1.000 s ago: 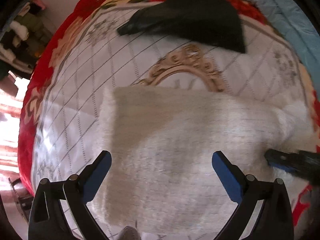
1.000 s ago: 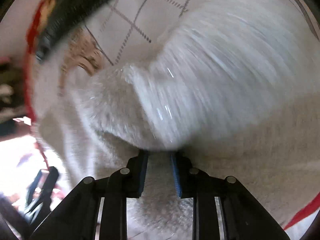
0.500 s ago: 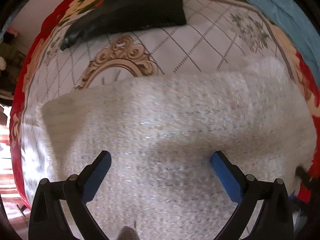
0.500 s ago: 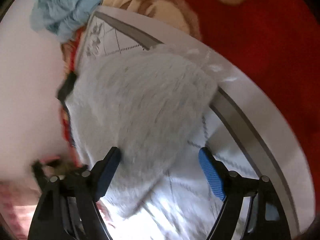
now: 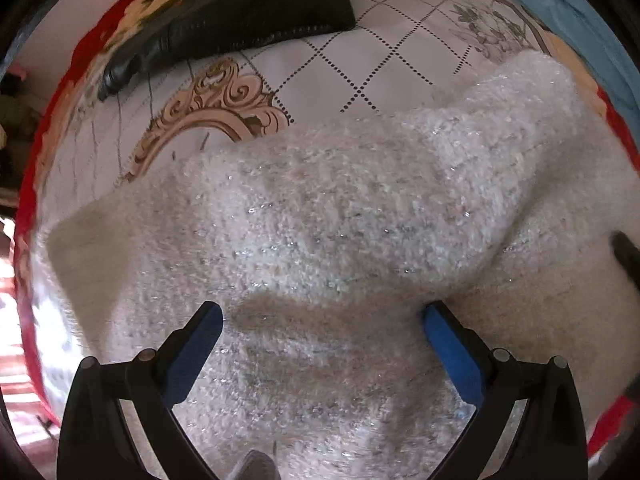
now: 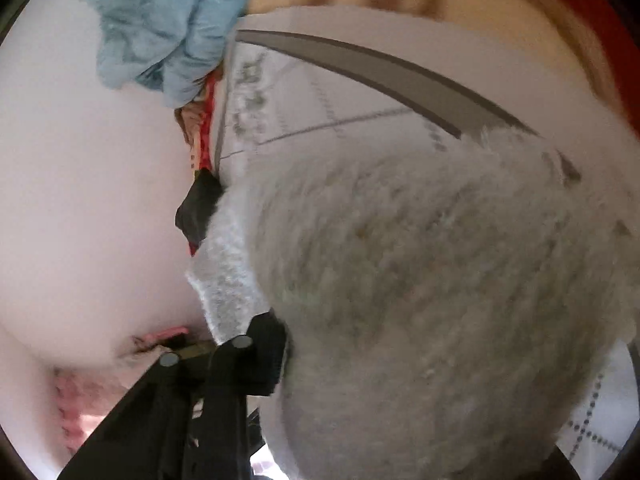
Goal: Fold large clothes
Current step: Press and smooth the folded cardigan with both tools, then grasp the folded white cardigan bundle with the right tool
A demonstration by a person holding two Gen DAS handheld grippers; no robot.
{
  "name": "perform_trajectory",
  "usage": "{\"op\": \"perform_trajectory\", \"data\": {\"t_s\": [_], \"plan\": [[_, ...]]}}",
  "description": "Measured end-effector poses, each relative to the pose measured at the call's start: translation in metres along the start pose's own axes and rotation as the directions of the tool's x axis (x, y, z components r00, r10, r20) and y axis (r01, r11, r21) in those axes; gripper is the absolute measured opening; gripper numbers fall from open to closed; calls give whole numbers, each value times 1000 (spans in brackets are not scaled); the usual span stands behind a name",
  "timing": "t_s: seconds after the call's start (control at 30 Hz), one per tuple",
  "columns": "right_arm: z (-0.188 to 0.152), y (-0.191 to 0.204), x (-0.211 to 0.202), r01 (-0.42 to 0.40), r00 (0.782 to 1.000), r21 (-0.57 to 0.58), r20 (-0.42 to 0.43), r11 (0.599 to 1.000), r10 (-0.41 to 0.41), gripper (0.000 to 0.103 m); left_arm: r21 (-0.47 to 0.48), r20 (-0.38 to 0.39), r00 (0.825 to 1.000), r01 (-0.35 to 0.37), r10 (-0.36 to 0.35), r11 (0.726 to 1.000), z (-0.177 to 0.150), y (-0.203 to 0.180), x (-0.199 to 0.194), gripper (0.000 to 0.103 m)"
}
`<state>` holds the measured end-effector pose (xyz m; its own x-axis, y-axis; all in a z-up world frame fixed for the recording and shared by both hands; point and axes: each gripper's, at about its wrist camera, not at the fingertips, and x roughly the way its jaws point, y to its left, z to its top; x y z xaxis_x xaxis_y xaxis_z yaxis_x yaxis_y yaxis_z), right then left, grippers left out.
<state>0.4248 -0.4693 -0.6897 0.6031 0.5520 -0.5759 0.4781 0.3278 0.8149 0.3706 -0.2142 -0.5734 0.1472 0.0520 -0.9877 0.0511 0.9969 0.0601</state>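
Observation:
A fluffy white sweater [image 5: 340, 232] lies spread on a quilted bedspread [image 5: 360, 60], with a fold bulging at its right side. My left gripper [image 5: 322, 320] points straight down over the sweater, open, with nothing pinched between its blue pads. The tip of my right gripper [image 5: 624, 256] shows at the sweater's right edge. In the right wrist view the sweater [image 6: 440, 280] fills the right half. The right gripper [image 6: 316, 332] is closing its jaws on the sweater's edge. One finger [image 6: 264, 352] shows against the fabric, and the other is hidden behind it.
A black garment [image 5: 248, 20] lies on the far part of the bed, and its corner [image 6: 198, 208] shows in the right wrist view. A crumpled light blue cloth [image 6: 160, 20] sits at the bed's edge. The bedspread has a red floral border [image 5: 28, 184]. A pale wall [image 6: 80, 200] stands to the left.
My left gripper sank closer over the sweater and stayed open. My right gripper let go of the fabric, swung round with its jaws wide, and has closed in on the sweater's edge.

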Motion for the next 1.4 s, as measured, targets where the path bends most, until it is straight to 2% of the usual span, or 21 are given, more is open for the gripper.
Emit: {"op": "perform_trajectory", "data": {"t_s": [0.1, 0.23, 0.27, 0.37, 0.4, 0.47, 0.57, 0.63, 0.7, 0.8, 0.87, 0.97, 1.03, 1.1, 1.17, 1.2, 1.23, 1.27, 1.33, 1.37, 1.4], "plan": [[-16, 46, -6, 45, 999, -118, 15, 992, -43, 23, -39, -9, 998, 68, -69, 997, 3, 11, 5, 103], [-55, 97, -17, 110, 994, -282, 27, 953, -107, 22, -94, -19, 989, 147, -150, 985, 4, 29, 9, 103], [-61, 111, -15, 131, 991, -319, 31, 939, -128, 22, -116, -20, 984, 171, -175, 978, 4, 36, 9, 103], [-110, 131, -31, 203, 979, -442, 59, 874, -198, 22, -205, -18, 970, 233, -242, 951, 0, 63, 3, 103], [-124, 139, -36, 220, 975, -483, 70, 848, -213, 22, -257, -6, 965, 253, -263, 933, -6, 82, -7, 103], [-153, 163, -41, 263, 962, -586, 100, 766, -254, 22, -323, 32, 959, 275, -280, 906, -20, 112, -26, 103], [-210, 199, -39, 277, 947, -754, 112, 595, -299, 22, -429, 92, 964, 263, -248, 864, -57, 182, -61, 103], [-245, 223, -17, 243, 943, -843, 89, 480, -322, 22, -498, 102, 977, 214, -189, 840, -89, 233, -79, 103], [-291, 240, 13, 193, 935, -916, 63, 351, -349, 22, -578, 95, 988, 153, -121, 801, -128, 290, -96, 103], [-357, 243, 56, 102, 922, -970, 9, 219, -387, 22, -658, 71, 997, 78, -41, 749, -175, 345, -111, 103], [-398, 234, 88, 41, 903, -986, -32, 161, -428, 22, -708, 50, 999, 33, 4, 705, -210, 370, -118, 103], [-450, 212, 130, -30, 854, -993, -85, 115, -513, 23, -773, 13, 999, -17, 43, 634, -250, 396, -122, 103], [-477, 195, 150, -65, 822, -996, -90, 65, -562, 26, -803, -6, 999, -31, 45, 595, -269, 406, -124, 103], [-498, 179, 165, -103, 774, -993, -113, 52, -623, 37, -820, -12, 999, -36, 46, 571, -273, 411, -125, 103], [-509, 170, 171, -145, 737, -989, -137, 42, -661, 44, -826, -8, 999, -34, 48, 563, -275, 418, -128, 103], [-514, 171, 169, -167, 724, -986, -140, 25, -675, 51, -824, 3, 999, -26, 51, 567, -271, 418, -132, 103], [-515, 175, 163, -215, 707, -975, -192, 52, -680, 59, -820, 12, 999, -20, 53, 572, -264, 418, -135, 103], [-513, 183, 155, -266, 687, -957, -270, 112, -675, 74, -814, 26, 998, -12, 57, 581, -260, 417, -141, 103], [-497, 197, 139, -328, 645, -914, -400, 237, -651, 75, -798, 70, 996, 21, 58, 603, -245, 415, -154, 103], [-484, 201, 128, -383, 596, -859, -510, 339, -620, 76, -790, 94, 994, 39, 58, 612, -236, 412, -161, 103], [-476, 206, 121, -396, 573, -830, -558, 394, -600, 77, -779, 132, 990, 69, 55, 623, -223, 407, -170, 103]]}}
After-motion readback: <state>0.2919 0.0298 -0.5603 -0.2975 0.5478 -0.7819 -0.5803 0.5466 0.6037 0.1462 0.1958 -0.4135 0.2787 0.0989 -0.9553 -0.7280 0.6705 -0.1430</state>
